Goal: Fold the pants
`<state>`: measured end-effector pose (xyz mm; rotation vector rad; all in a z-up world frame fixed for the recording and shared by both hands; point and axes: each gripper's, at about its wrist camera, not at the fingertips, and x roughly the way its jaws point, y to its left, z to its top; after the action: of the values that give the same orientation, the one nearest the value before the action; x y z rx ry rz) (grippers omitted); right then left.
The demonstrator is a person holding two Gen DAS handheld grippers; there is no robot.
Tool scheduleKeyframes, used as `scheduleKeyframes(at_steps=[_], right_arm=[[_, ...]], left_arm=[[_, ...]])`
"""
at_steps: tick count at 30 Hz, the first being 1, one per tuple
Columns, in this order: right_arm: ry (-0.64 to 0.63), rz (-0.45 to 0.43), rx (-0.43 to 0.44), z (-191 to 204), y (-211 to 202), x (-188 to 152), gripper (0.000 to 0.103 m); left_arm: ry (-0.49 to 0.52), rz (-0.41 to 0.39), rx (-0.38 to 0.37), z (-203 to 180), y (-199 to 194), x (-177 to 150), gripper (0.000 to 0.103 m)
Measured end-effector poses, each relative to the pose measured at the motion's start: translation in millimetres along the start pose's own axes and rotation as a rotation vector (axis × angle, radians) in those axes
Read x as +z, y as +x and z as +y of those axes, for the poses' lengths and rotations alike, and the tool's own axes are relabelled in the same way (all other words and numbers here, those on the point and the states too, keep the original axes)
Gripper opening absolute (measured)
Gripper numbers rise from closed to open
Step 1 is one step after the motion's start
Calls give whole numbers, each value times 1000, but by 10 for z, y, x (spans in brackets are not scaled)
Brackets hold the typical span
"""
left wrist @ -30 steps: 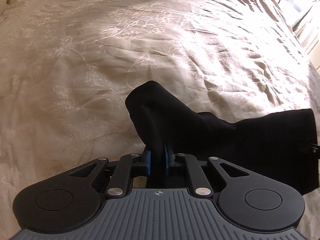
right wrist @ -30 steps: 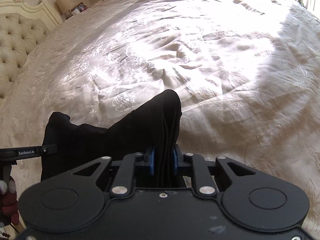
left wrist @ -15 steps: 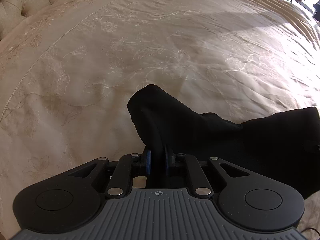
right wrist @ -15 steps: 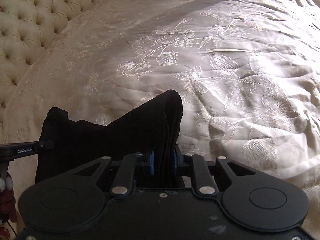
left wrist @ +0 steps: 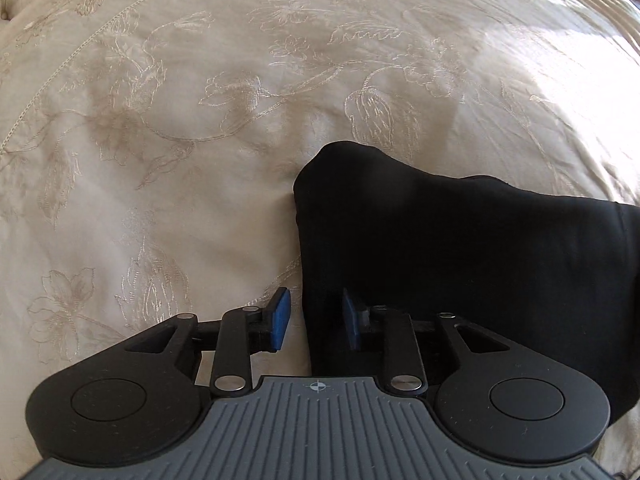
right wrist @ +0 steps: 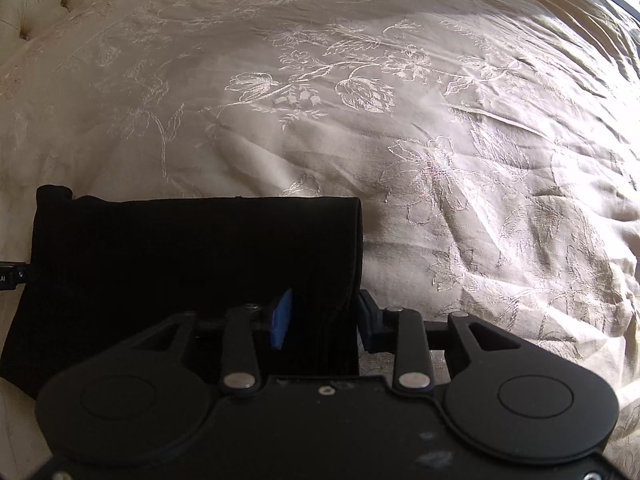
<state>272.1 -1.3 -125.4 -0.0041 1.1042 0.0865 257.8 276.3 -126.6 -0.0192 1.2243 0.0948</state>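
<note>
Barely readable: "AI" on the other tool's edge (right wrist: 7, 278). Left tongs (left wrist: 316, 322) and right tongs (right wrist: 322, 316) just opened, pads off the folded black pants (right wrist: 192, 264) between them, on the bed (right wrist: 440, 140).

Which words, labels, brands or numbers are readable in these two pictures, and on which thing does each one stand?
"AI": only these last letters show, on the black part at the left edge of the right wrist view; the rest is cut off.
No other text is readable, on the black pants or the bedspread.
</note>
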Motion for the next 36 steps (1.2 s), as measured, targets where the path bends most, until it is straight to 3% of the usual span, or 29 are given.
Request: scheduleKeyframes(at_steps=[3,6,8,11,13,27,36], right_arm=[[-8,13,-34,62,33,33,34],[-11,18,-60,87,47,22,35],[-12,20,-70,119,71,49,37],[-4,30,-73,134,104,65,39],[13,38,-71,123,128,71,39],[76,66,-74,106,240,148,46],[133,57,-80,70,252,174,57]], left_arm=[[-20,8,1,37,26,-4,37],[-66,14,12,123,94,7,60],[-96,21,25,195,142,3,84],[-137,34,0,325,211,-1,99],[-150,41,-20,391,248,-1,103],[-203,-34,-89,658,164,-272,103],[-247,-66,-93,782,49,-433,103]])
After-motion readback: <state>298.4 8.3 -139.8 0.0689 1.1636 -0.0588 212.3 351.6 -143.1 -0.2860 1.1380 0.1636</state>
